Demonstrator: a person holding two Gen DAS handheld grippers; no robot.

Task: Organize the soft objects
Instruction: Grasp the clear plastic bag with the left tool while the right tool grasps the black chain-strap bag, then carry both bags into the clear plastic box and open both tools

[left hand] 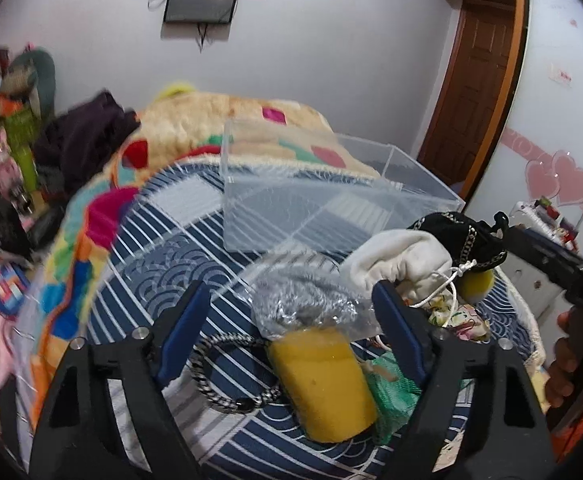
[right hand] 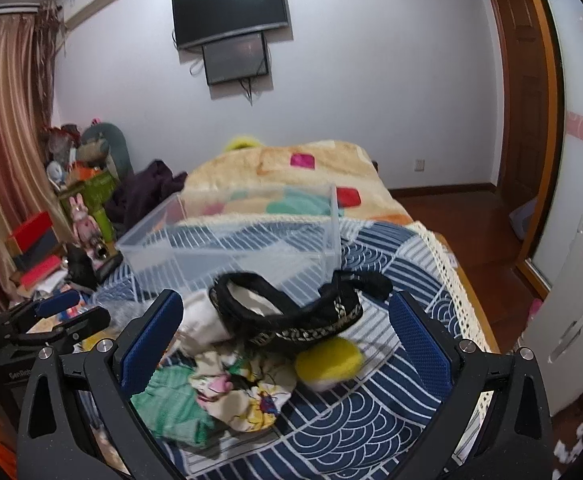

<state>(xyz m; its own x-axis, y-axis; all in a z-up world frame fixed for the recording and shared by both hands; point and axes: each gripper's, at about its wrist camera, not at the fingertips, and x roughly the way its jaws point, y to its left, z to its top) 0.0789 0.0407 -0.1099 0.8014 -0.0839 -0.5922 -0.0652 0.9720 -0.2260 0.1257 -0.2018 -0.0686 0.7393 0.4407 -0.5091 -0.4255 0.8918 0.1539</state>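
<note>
A clear plastic box (left hand: 331, 188) stands empty on the bed, also in the right wrist view (right hand: 231, 248). In front of it lies a pile of soft things: a yellow sponge (left hand: 323, 384) in a clear bag with grey fluff (left hand: 303, 304), a white pouch (left hand: 399, 260), a black chain-trimmed cloth (right hand: 291, 312), a yellow puff (right hand: 329, 358), a green cloth (right hand: 171, 404) and a printed cloth (right hand: 243, 396). My left gripper (left hand: 287, 332) is open, its jaws around the bagged sponge. My right gripper (right hand: 287, 340) is open above the black cloth and puff.
A black-and-white braided band (left hand: 227, 376) lies left of the sponge. A colourful fleece blanket (right hand: 283, 184) covers the far bed. Clutter and boxes (right hand: 71, 208) stand at the left. A white cabinet (right hand: 571, 320) and a wooden door (right hand: 523, 92) are at the right.
</note>
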